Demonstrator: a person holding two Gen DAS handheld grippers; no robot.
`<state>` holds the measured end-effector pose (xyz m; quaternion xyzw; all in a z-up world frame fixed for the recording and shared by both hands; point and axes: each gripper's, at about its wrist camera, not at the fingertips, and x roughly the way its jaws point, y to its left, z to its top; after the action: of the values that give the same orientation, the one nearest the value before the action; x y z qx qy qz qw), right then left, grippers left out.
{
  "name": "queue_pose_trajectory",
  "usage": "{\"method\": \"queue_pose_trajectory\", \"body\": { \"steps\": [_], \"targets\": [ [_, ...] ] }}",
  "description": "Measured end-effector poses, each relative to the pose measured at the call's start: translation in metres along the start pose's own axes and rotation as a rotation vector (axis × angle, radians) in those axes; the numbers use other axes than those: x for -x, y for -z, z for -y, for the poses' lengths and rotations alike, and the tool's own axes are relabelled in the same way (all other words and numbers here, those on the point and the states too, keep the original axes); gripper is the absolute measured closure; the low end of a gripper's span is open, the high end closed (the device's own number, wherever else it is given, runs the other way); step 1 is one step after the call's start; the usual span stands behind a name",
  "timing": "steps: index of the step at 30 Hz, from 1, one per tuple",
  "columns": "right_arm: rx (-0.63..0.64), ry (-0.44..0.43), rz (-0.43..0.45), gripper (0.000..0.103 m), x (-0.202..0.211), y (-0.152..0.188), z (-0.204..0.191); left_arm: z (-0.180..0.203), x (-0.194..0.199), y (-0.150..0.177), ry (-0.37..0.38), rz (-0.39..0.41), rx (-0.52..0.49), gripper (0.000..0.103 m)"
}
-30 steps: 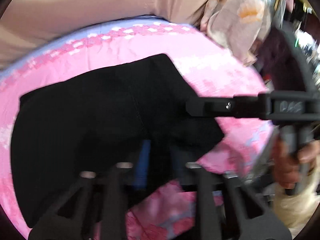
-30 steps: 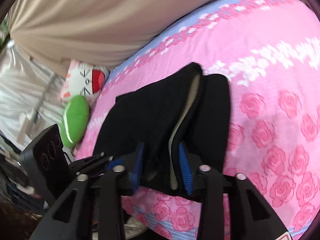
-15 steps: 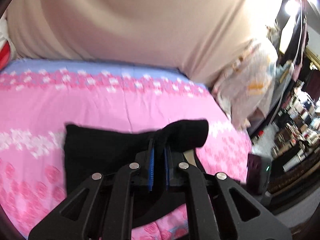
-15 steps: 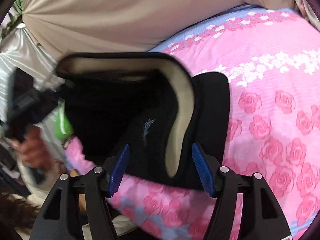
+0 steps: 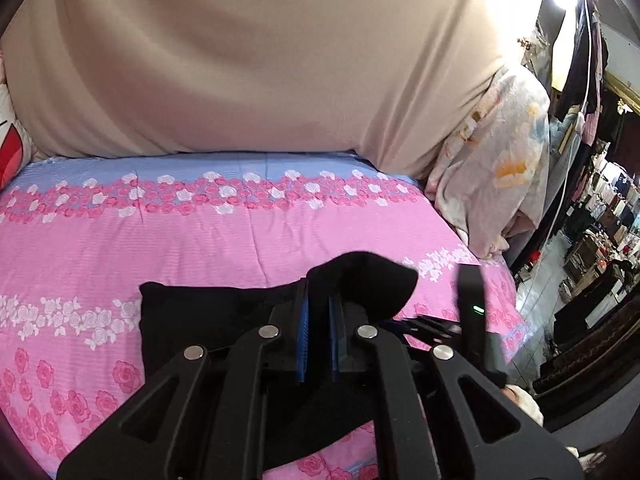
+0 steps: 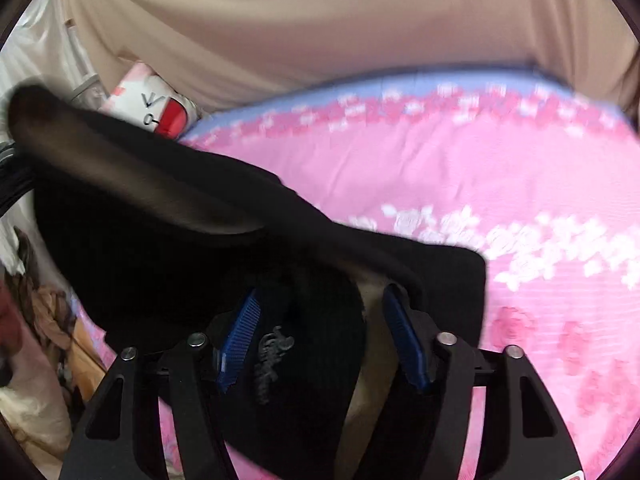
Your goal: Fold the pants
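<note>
With the left gripper (image 5: 318,320) pinching the black pants (image 5: 208,312) and the right gripper (image 6: 320,334) whose jaws have just been closing around a thick bunch, that bulky fold may slip out onto the bed (image 5: 160,240).

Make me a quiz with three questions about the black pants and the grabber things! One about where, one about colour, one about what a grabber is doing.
1. Where does the far part of the black pants lie?
A. on the pink flowered bedspread
B. on a wooden floor
C. in a basket

2. What colour are the pads inside the right gripper?
A. yellow
B. blue
C. white

3. What is the left gripper doing?
A. standing wide open over bare bedspread
B. shut on a fold of the pants
C. holding a pillow

Answers:
1. A, the left wrist view shows the black cloth spread on the rose-print cover.
2. B, both ribbed pads are blue.
3. B, its pads stand close together with black cloth pinched between them.
</note>
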<state>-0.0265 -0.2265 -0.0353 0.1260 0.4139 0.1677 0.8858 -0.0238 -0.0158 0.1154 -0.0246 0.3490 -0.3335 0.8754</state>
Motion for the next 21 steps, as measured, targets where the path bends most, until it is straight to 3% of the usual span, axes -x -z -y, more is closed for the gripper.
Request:
{"method": "queue_pose_trajectory", "body": {
  "steps": [1,3,7,8,11,12,14,15,16,17,18,20,21],
  "targets": [
    [-0.001,-0.019,-0.027,0.097,-0.006,-0.001,0.002,0.002,-0.002,0.001,-0.004,-0.003,-0.006,0.096],
    [-0.001,-0.059,-0.006,0.098,0.003,-0.006,0.0,0.006,0.001,0.002,-0.009,0.001,-0.019,0.096],
    [0.001,-0.043,0.151,0.099,0.061,-0.01,0.006,0.018,0.007,0.009,0.053,-0.011,-0.038,0.096],
    [0.005,-0.02,0.146,0.099,0.06,-0.007,0.012,0.023,0.004,0.013,0.07,-0.027,-0.048,0.096],
    [-0.075,0.041,0.003,0.099,0.014,0.008,0.047,0.034,-0.034,0.038,0.116,-0.151,-0.058,0.095],
    [-0.141,-0.02,0.031,0.099,0.015,0.011,0.058,0.036,-0.055,0.052,0.12,-0.219,-0.06,0.094],
    [-0.228,-0.081,0.063,0.082,0.037,0.014,0.065,0.037,-0.077,0.073,0.109,-0.303,-0.062,0.089],
    [-0.236,-0.084,0.092,0.075,0.048,0.015,0.065,0.035,-0.077,0.08,0.109,-0.312,-0.056,0.089],
    [-0.237,-0.096,0.136,0.059,0.066,0.016,0.063,0.033,-0.071,0.082,0.118,-0.295,-0.057,0.087],
    [-0.239,-0.124,0.15,0.051,0.077,0.019,0.061,0.031,-0.062,0.081,0.127,-0.272,-0.058,0.073],
    [-0.244,-0.168,0.151,0.05,0.084,0.02,0.06,0.026,-0.048,0.079,0.131,-0.232,-0.05,0.05],
    [-0.262,-0.29,0.134,0.045,0.088,0.019,0.056,0.017,-0.026,0.073,0.133,-0.158,-0.025,0.029],
    [-0.273,-0.335,0.113,0.043,0.086,0.019,0.053,0.01,-0.013,0.068,0.125,-0.118,-0.013,0.029]
  ]
}}
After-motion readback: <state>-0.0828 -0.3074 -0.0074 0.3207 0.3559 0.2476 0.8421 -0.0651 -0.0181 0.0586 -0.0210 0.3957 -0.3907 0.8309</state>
